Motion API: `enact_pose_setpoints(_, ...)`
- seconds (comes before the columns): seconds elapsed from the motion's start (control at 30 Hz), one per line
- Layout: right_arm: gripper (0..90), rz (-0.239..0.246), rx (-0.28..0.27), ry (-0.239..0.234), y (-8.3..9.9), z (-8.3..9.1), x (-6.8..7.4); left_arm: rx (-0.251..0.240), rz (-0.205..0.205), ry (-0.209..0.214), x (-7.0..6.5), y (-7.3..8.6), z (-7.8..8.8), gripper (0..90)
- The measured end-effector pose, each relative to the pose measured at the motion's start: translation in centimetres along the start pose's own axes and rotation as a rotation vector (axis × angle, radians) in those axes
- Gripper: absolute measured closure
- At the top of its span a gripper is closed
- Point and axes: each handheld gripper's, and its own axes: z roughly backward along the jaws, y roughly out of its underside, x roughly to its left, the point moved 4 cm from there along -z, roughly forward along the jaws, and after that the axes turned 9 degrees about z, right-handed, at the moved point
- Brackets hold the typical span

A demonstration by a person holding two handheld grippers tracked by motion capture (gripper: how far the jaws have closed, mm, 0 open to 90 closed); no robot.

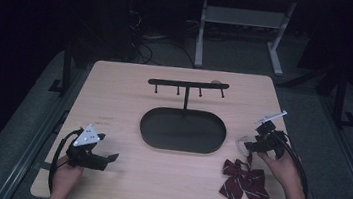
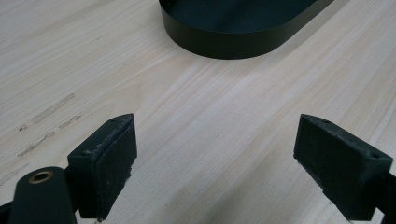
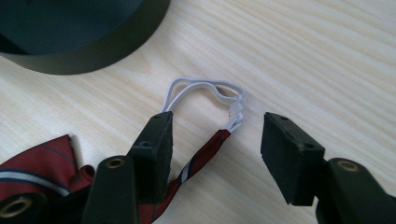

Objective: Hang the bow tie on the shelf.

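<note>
Sitting at a wooden table [image 1: 115, 87] with a black oval tray [image 1: 182, 130]. Near right lies a soft, light red bow tie [image 1: 244, 182]; my right gripper [image 3: 215, 140], jaws wide, straddles its strap beside the thin white elastic loop [image 3: 201, 91], the easiest hold. My left gripper [image 2: 212, 154] rests wide, empty.

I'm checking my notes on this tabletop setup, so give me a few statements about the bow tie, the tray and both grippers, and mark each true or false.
1. The dark red striped bow tie lies inside the black oval tray. False: it lies on the light wooden table, beside the tray.
2. The left gripper is open and empty. True.
3. The right gripper is shut on the white elastic loop. False: it is open around the strap.
4. The black hook rack holds nothing. True.
</note>
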Motion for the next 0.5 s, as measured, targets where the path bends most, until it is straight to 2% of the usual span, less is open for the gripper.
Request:
enact_pose_setpoints(0.2, 54.3, 0.0, 0.048, 0.009, 0.6, -1.4, 0.1, -0.007, 0.003, 0.003, 0.0, -0.1, 0.0, 13.2)
enact_pose_setpoints(0.33, 61.5, 0.004, 0.072, 0.019, 0.8, -1.6, 0.3, -0.006, 0.003, 0.003, 0.0, 0.0, 0.0, 13.2)
enact_pose_setpoints(0.5, 71.9, 0.02, 0.076, 0.03, 0.9, -1.7, 0.4, -0.007, 0.004, 0.002, 0.0, -0.1, -0.1, 13.2)
